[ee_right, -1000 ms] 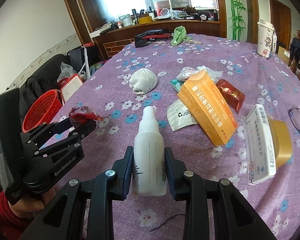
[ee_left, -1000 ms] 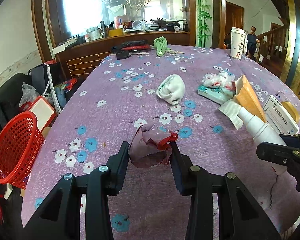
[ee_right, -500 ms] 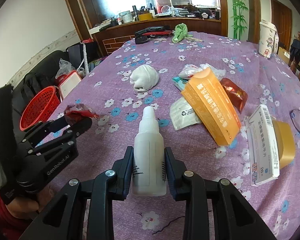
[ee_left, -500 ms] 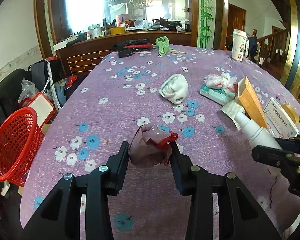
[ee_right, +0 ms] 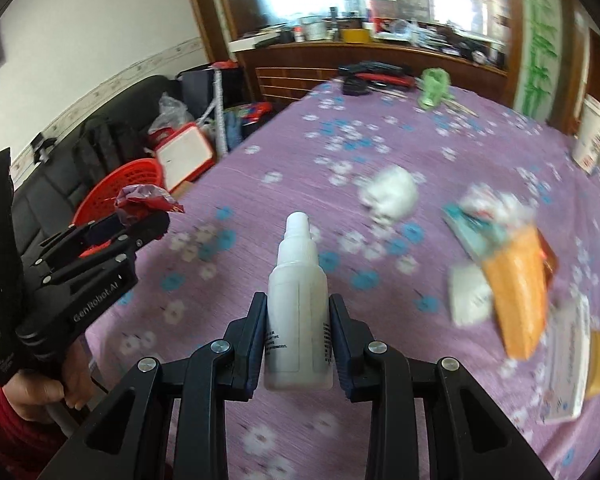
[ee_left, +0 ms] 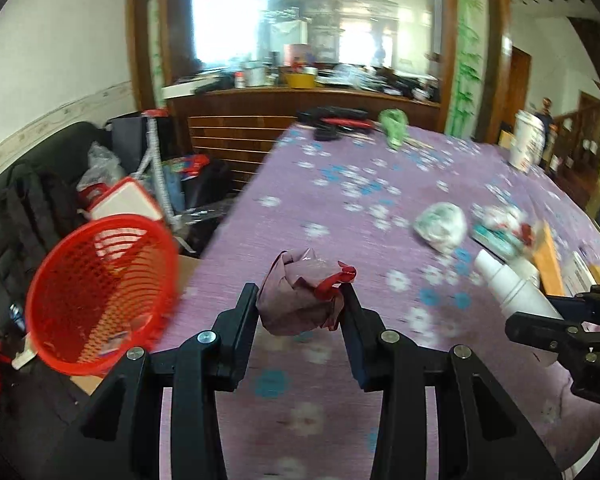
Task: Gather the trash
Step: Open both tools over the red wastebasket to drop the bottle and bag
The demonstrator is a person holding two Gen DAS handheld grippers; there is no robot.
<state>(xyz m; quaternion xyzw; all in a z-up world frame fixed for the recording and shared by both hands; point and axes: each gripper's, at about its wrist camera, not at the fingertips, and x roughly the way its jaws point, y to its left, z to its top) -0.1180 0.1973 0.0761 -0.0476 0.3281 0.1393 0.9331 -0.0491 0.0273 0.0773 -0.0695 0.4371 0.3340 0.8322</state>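
Left hand-held gripper (ee_left: 300, 300) is clenched on a crumpled maroon wrapper (ee_left: 298, 296) with a red twist on its right side, held above the near-left edge of the bench (ee_left: 340, 420). Right hand-held gripper (ee_right: 298, 312) grips a white spray bottle (ee_right: 298, 300), nozzle pointing away, pads pressed on both sides of the body; in the left view the bottle sticks out at the right edge. Red mesh basket (ee_left: 100, 292) sits off the bench on the left, just beside the edge, mouth tilted toward the camera, a few scraps visible inside. In the right view the left unit shows at far left with the wrapper poking up in front of the basket. Further out on the purple floral cloth: a white crumpled wad (ee_right: 392, 196), a teal packet with tissue on it (ee_right: 480, 224), an orange box (ee_right: 516, 288) and a white box (ee_right: 568, 368) at right, all motion-blurred. Far end: a green cloth (ee_left: 394, 126), dark tools (ee_left: 336, 120), a paper cup (ee_left: 528, 146).
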